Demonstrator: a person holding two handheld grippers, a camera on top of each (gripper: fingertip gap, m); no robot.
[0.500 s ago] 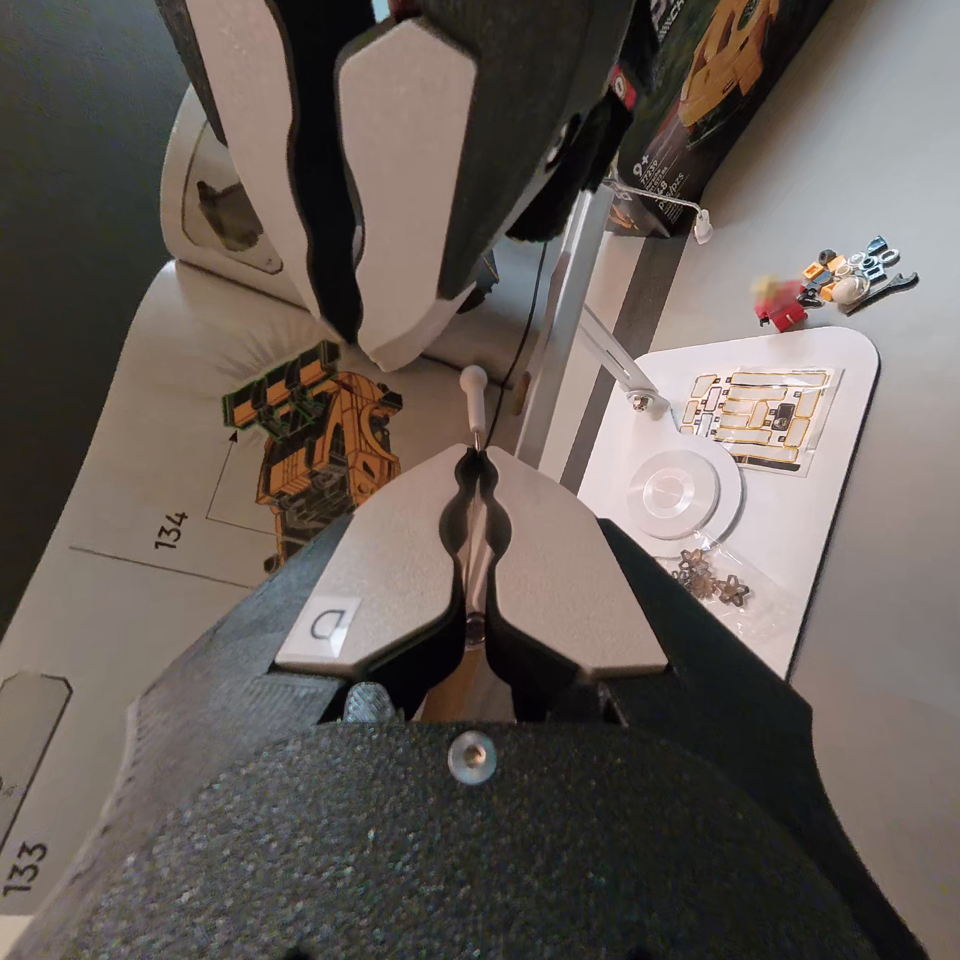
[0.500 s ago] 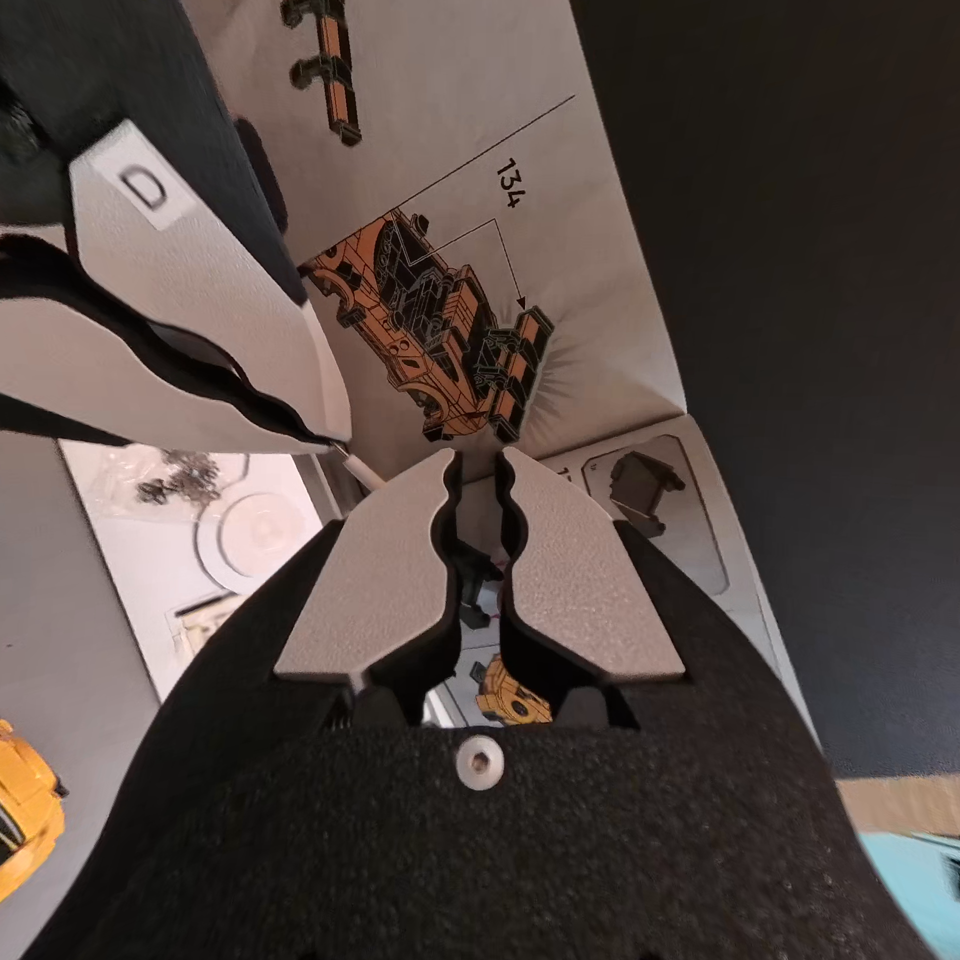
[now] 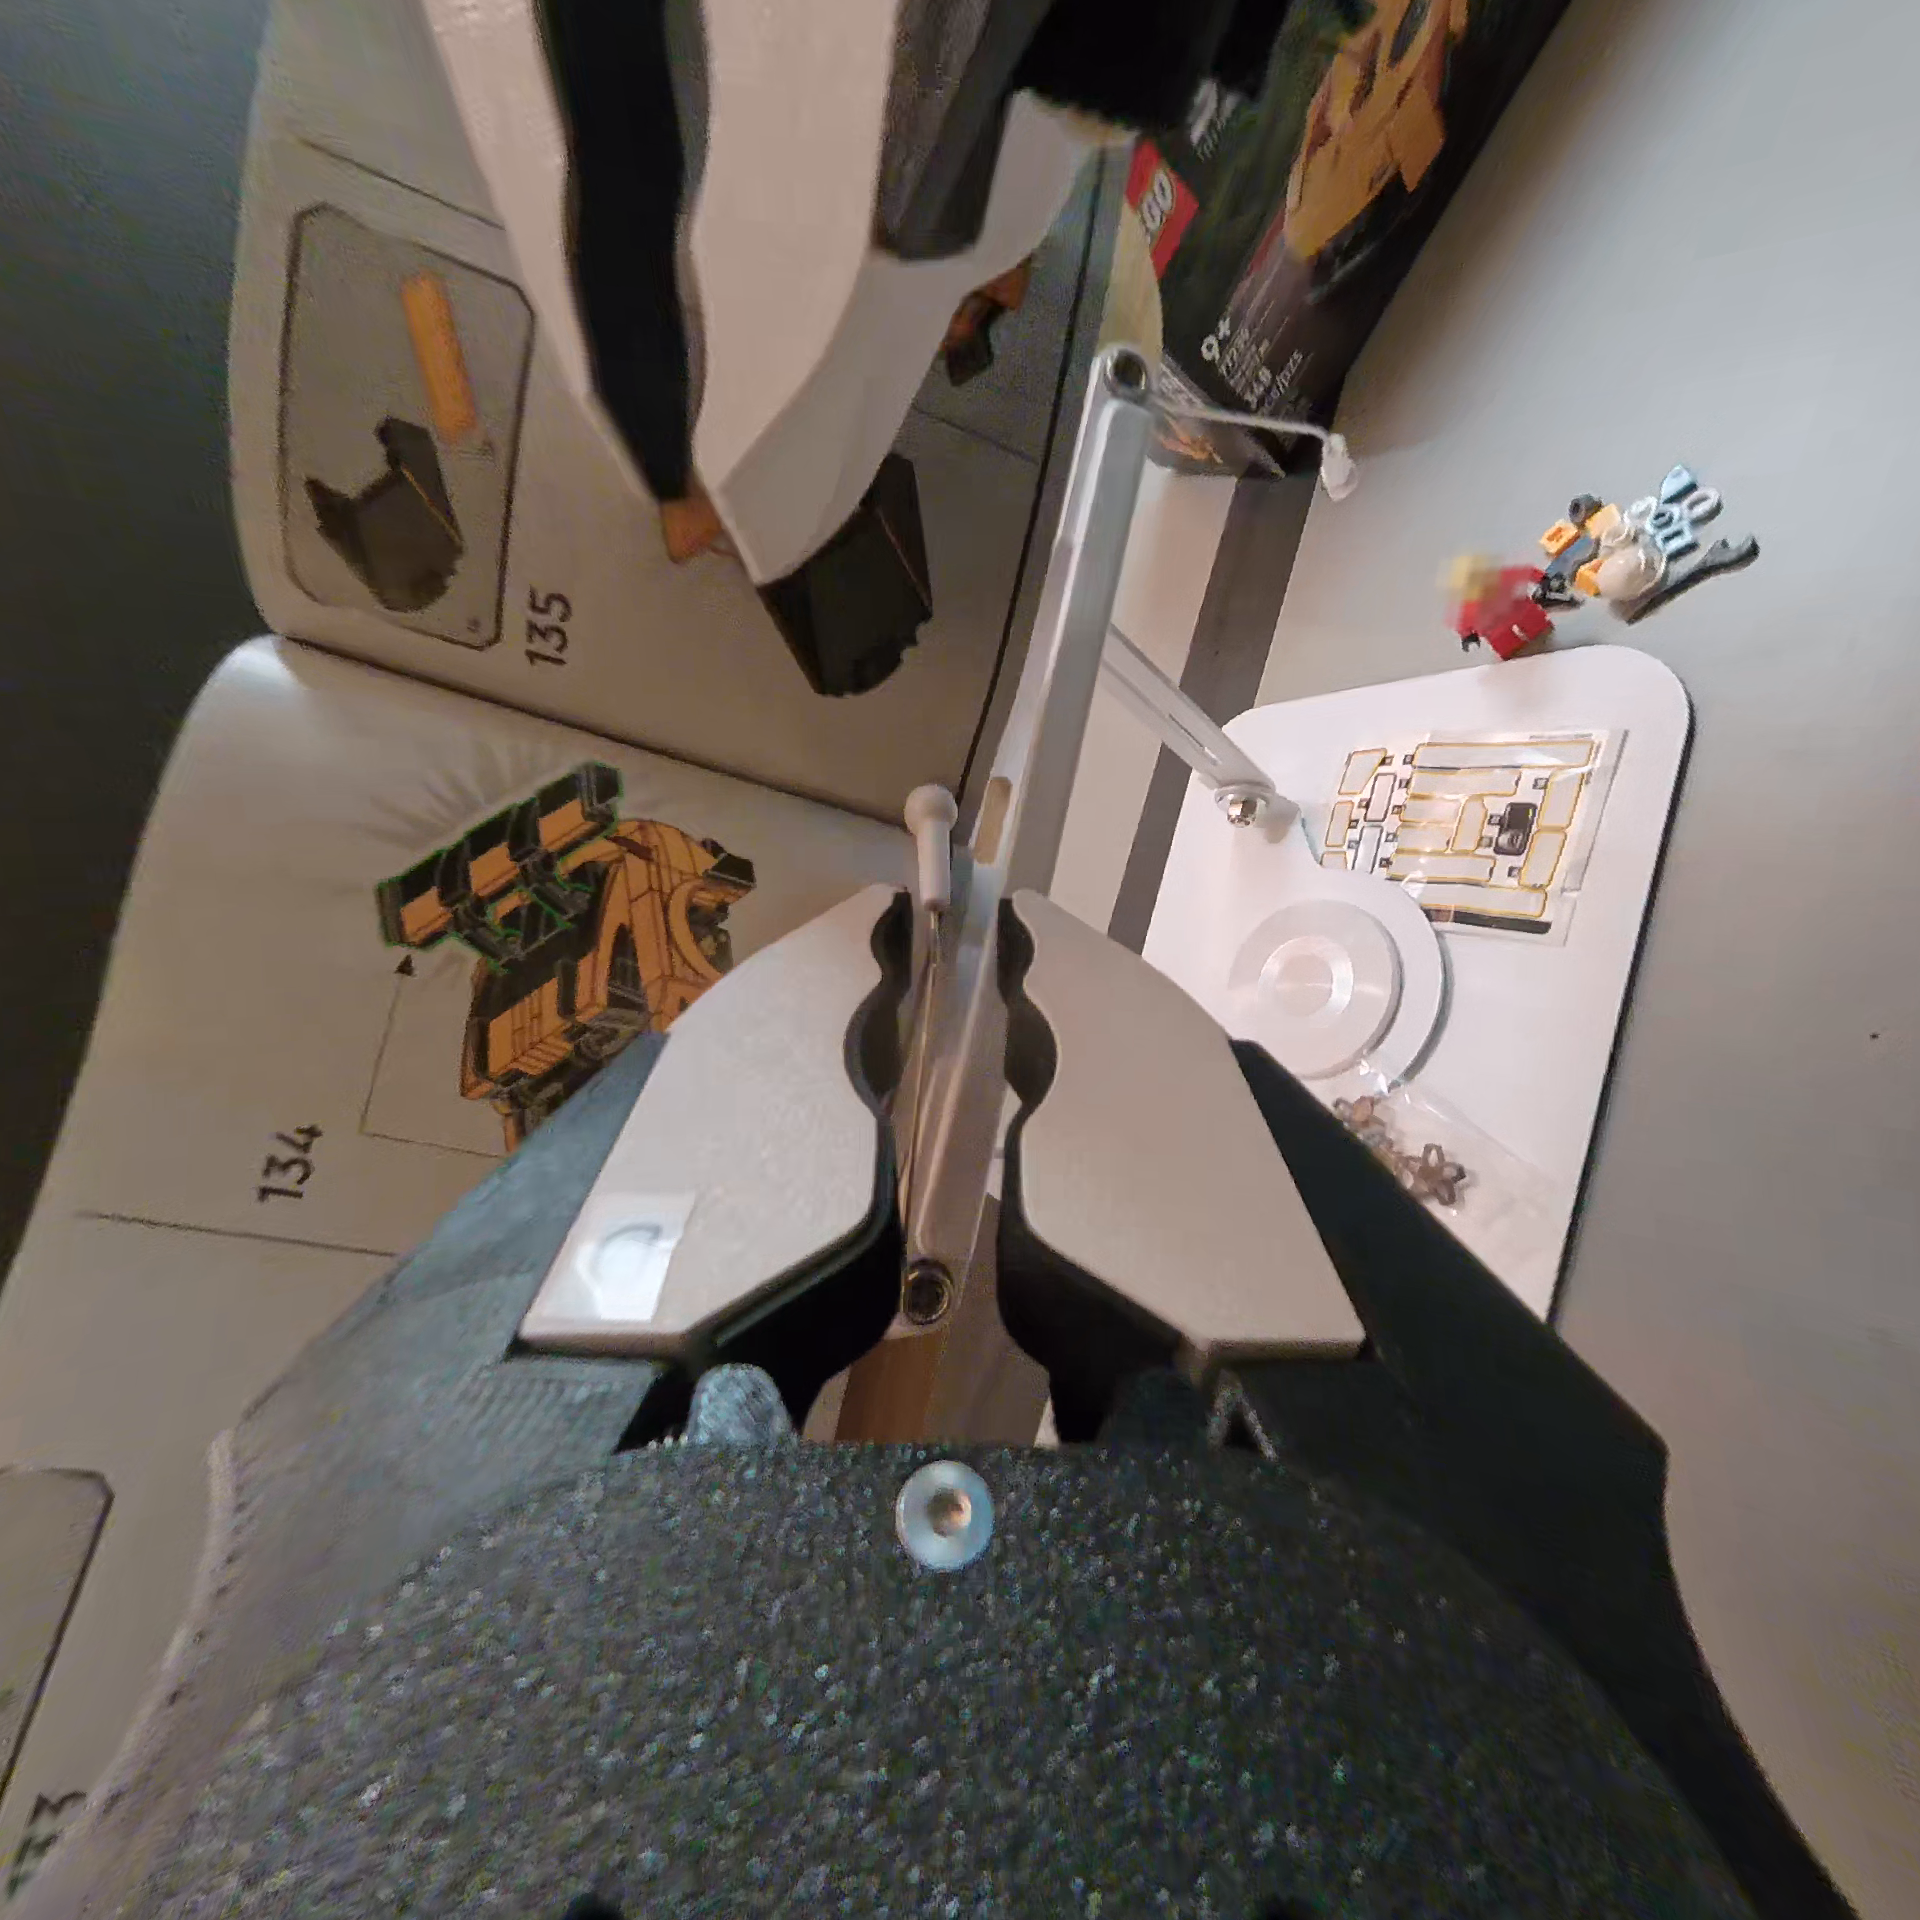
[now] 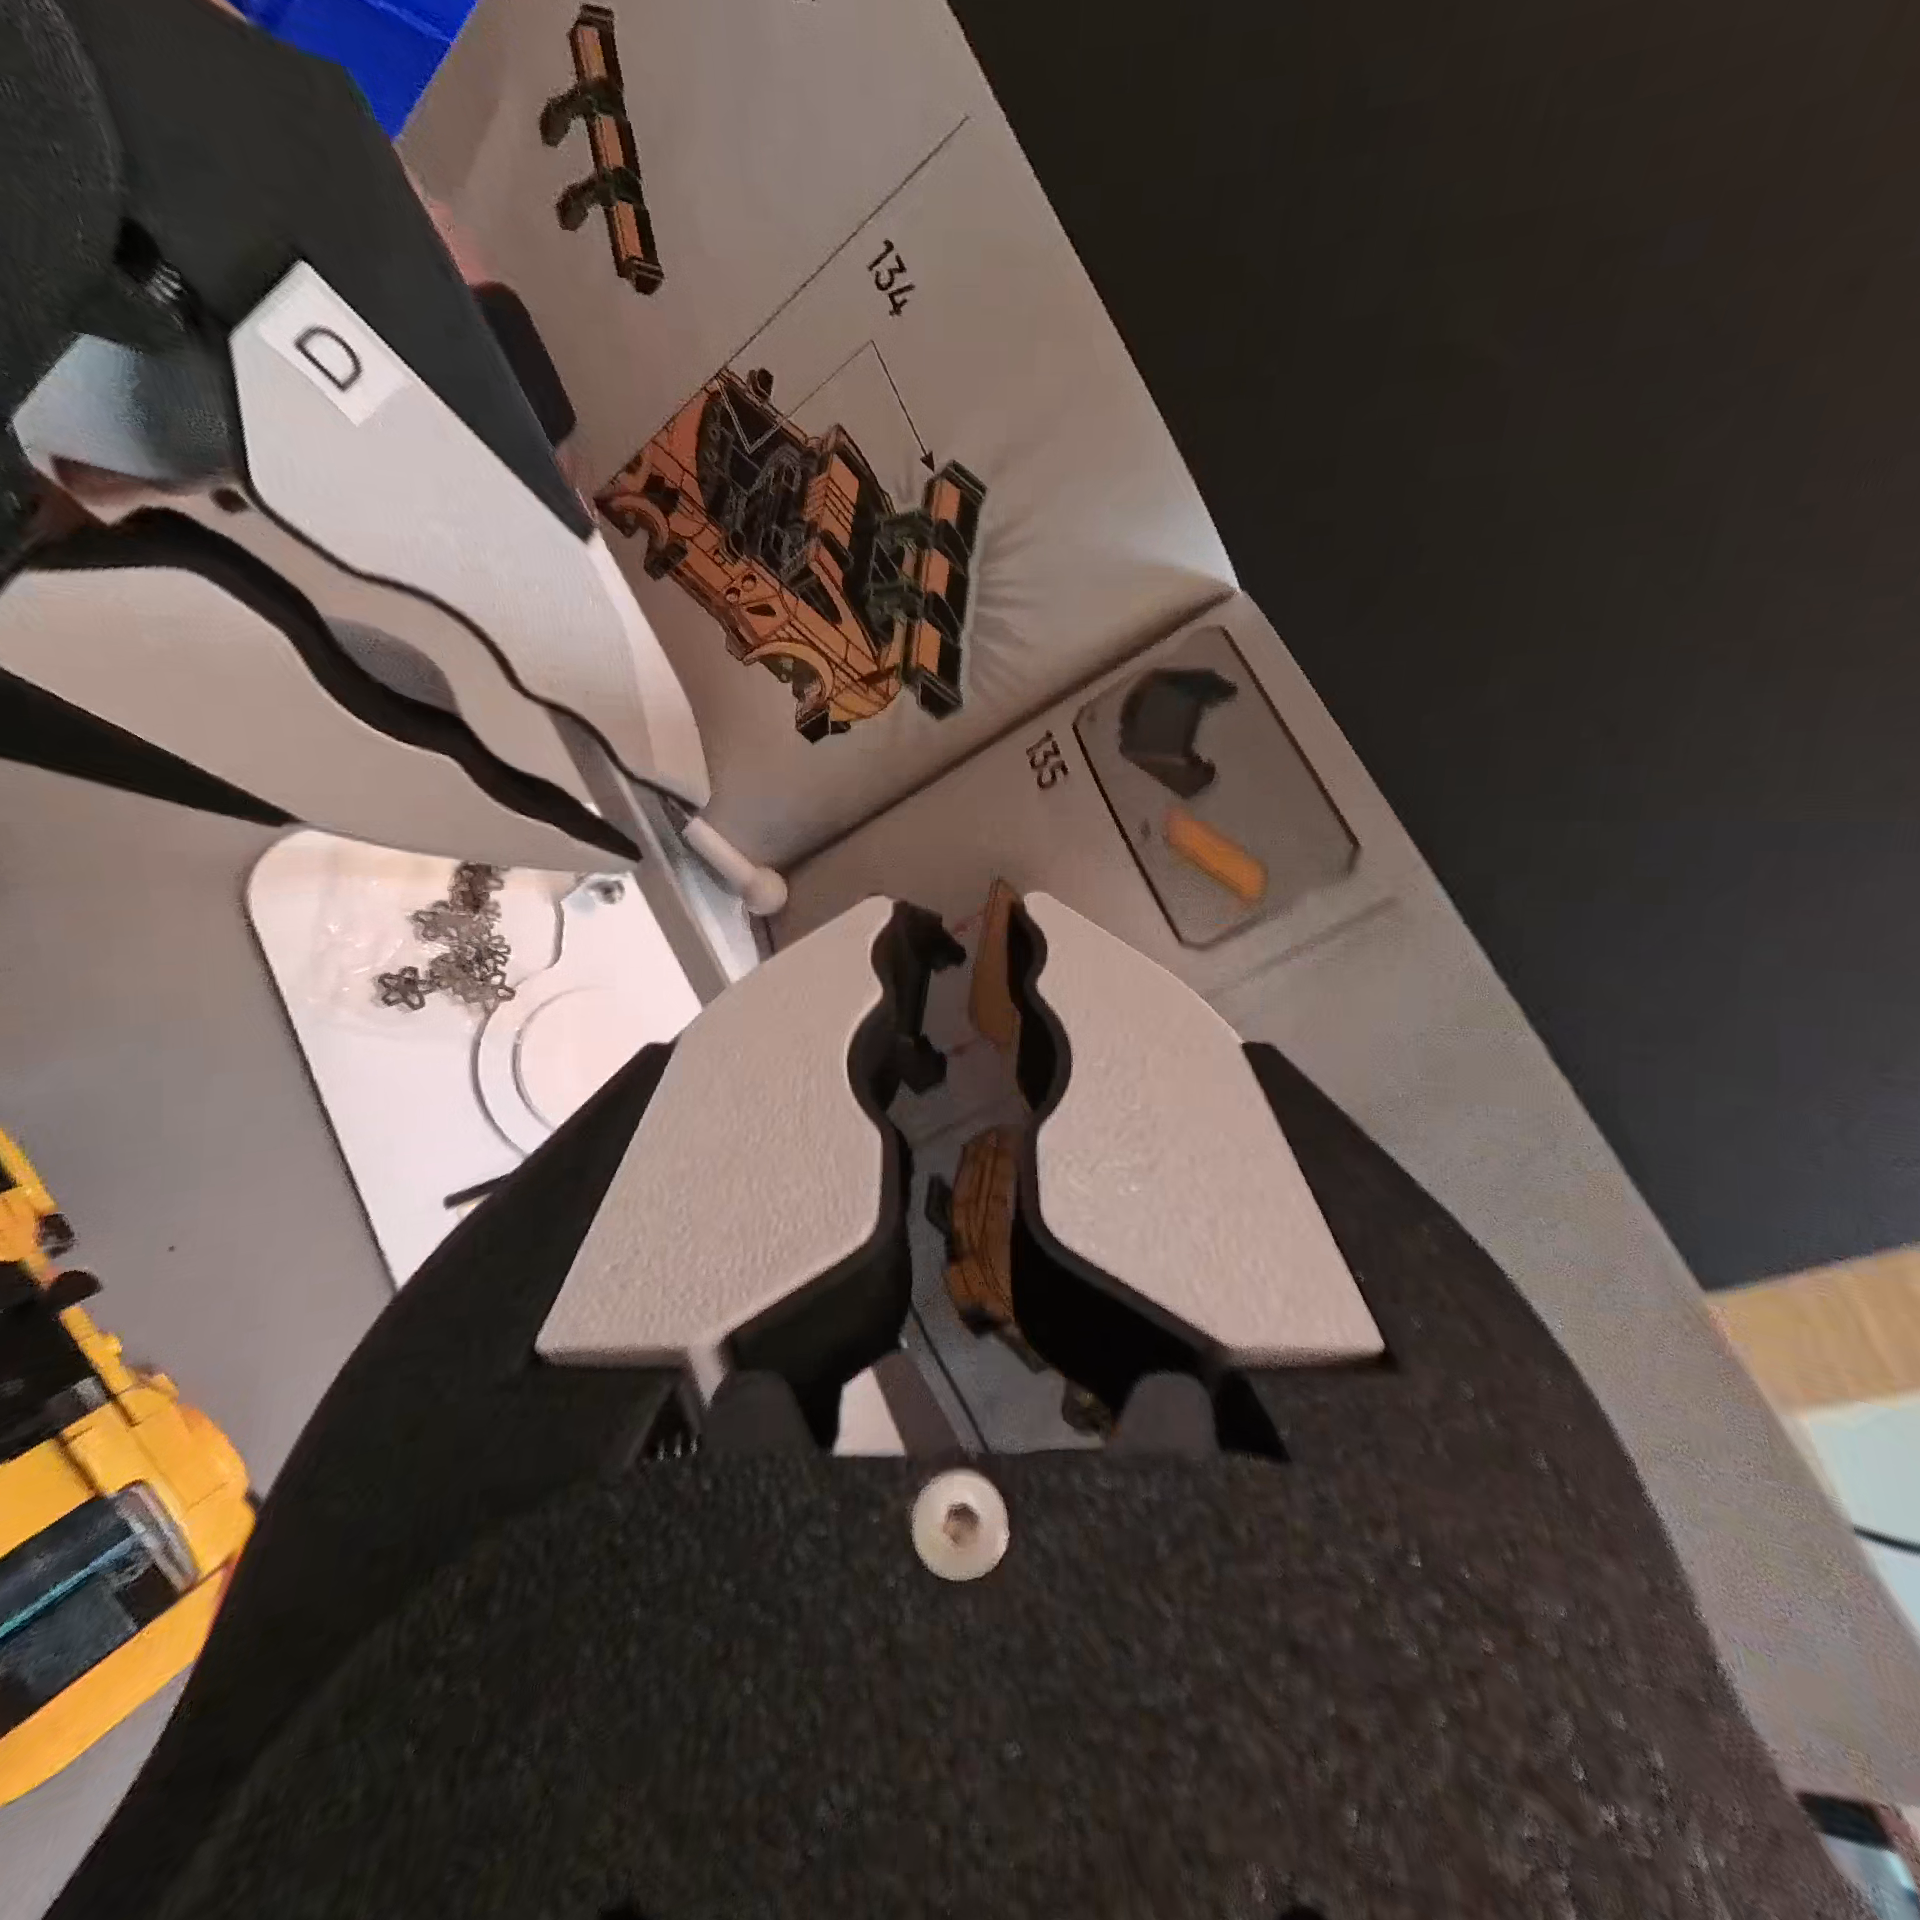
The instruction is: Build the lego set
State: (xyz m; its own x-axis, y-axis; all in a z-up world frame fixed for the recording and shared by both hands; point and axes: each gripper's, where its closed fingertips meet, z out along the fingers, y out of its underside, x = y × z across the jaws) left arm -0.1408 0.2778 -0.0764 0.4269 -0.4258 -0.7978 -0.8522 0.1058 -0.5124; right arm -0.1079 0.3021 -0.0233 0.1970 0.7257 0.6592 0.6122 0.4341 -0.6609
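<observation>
The open instruction booklet [image 3: 312,790] leans on a metal stand; it also shows in the right wrist view [image 4: 1049,540]. My left gripper [image 3: 951,899] is open by a narrow gap. The stand's thin page-clip wire with a white tip [image 3: 930,831] lies between its jaws along the left pad, in front of the stand's metal bar [image 3: 1081,582]. My right gripper [image 4: 956,904] is open and empty just above the booklet's right-hand page. It appears blurred at the top of the left wrist view [image 3: 691,520]. A partly built yellow Lego car [image 4: 83,1455] sits at the left edge.
The stand's white base plate [image 3: 1558,1039] carries a sticker sheet [image 3: 1455,821] and a clear bag of small dark parts [image 3: 1392,1143]. A minifigure [image 3: 1501,613] and loose small pieces [image 3: 1631,545] lie behind it. The Lego box [image 3: 1351,208] stands at the back. There is about 7 cm between the tips of the two grippers. The partly built yellow Lego car [image 4: 83,1455] is about 20 cm from both grippers' fingertips.
My left jaws have opened off the clip wire. My right gripper has opened wider and drawn back, and the right-hand page now lies flat in view.
</observation>
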